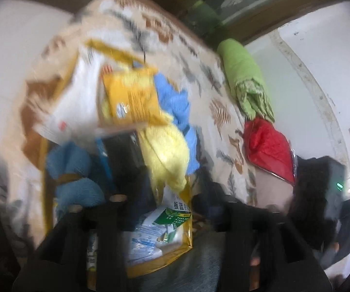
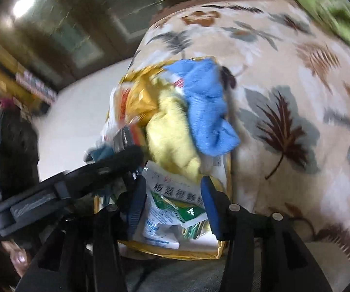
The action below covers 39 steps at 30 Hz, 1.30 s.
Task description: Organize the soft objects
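1. Your right gripper [image 2: 172,206] stands with its blue-padded fingers [image 2: 210,205] spread apart on either side of a white-and-green printed packet [image 2: 172,206]; the pads do not clearly press it, so you have nothing firmly held there.
2. Your left gripper [image 1: 165,209] is too blurred and dark at the tips to judge, so you cannot tell how wide it stands or whether it holds anything.
3. That packet lies at the near end of a gold-trimmed bag [image 2: 175,253], which sits open on the bed.
4. Just beyond it in the bag you have a yellow cloth [image 2: 172,133], with a light blue cloth [image 2: 206,104] touching it on the right and draping over the bag's rim.
5. Your left wrist view shows a yellow packet [image 1: 132,97] above these cloths and a darker blue towel [image 1: 75,177] at the left.
6. Under everything lies the leaf-patterned blanket [image 2: 284,112].
7. Well apart at the bed's far edge, a green bundle [image 1: 245,77] touches a red bundle [image 1: 267,146].
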Tool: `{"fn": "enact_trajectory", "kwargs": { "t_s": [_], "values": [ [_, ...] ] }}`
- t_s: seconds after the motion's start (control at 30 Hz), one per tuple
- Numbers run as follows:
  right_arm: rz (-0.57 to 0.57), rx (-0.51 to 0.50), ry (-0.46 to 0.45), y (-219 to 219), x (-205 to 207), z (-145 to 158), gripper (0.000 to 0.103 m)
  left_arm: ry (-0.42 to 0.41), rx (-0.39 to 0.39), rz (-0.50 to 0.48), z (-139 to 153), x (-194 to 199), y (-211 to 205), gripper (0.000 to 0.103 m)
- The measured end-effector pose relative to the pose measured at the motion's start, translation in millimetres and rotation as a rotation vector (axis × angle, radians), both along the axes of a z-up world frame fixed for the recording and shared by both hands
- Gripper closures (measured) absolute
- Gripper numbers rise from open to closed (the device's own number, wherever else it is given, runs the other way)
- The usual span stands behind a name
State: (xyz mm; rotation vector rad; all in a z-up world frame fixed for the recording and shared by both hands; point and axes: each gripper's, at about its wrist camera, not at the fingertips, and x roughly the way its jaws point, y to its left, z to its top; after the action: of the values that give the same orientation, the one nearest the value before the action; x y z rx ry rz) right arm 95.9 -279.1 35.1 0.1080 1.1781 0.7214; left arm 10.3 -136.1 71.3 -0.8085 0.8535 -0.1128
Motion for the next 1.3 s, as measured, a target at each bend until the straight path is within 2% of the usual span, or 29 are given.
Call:
{"fn": "enact_trajectory", "kwargs": {
  "t_s": [0.03,0.13,0.23,0.27,0.37,0.5,0.53,0.6,0.63,0.7,0.73,0.87,1.07,1.3],
  "values": [
    [-0.014,0.040,0.020,-6,2,0,0.055,-0.013,0.042,0.021,6,-6,1,0.042],
    [-0.030,0.165,0.066,-23,5,0,0.055,-0.036,0.197,0.081,24,-28,-2,0.042],
    [-0.031,0.236,0.062,-30,1,5,0.055,-0.038,0.382,0.174,34,-50,-16,0.042],
    [-0.033,0.247,0.039,-30,-2,8,0.055,-0.028,0.428,0.194,33,-54,-19,0.042],
    [-0.048,0.243,-0.050,-31,-14,21,0.055,0.006,0.631,0.290,31,-65,-35,0.042],
    [-0.057,0.233,-0.179,-31,-24,34,0.055,0.015,0.835,0.331,29,-66,-44,0.041],
    [-0.076,0.218,-0.217,-31,-26,35,0.055,0.024,0.841,0.328,27,-67,-43,0.041],
    [-0.123,0.203,-0.278,-35,-31,38,0.055,0.067,0.789,0.299,23,-62,-36,0.042],
    [-0.126,0.197,-0.279,-35,-31,36,0.050,0.100,0.772,0.285,21,-59,-32,0.042],
    [-0.045,0.201,-0.201,-30,-25,29,0.042,0.124,0.771,0.278,20,-57,-31,0.042],
    [-0.014,0.215,-0.169,-27,-23,25,0.042,0.123,0.764,0.281,20,-57,-30,0.042],
    [0.018,0.179,-0.176,-18,-27,22,0.040,0.109,0.738,0.293,21,-57,-29,0.042],
    [0.052,0.147,-0.185,-10,-34,19,0.037,0.110,0.806,0.337,26,-57,-34,0.041],
    [0.067,0.142,-0.190,-7,-37,20,0.037,0.132,0.831,0.386,25,-56,-34,0.041]
  ]
}}
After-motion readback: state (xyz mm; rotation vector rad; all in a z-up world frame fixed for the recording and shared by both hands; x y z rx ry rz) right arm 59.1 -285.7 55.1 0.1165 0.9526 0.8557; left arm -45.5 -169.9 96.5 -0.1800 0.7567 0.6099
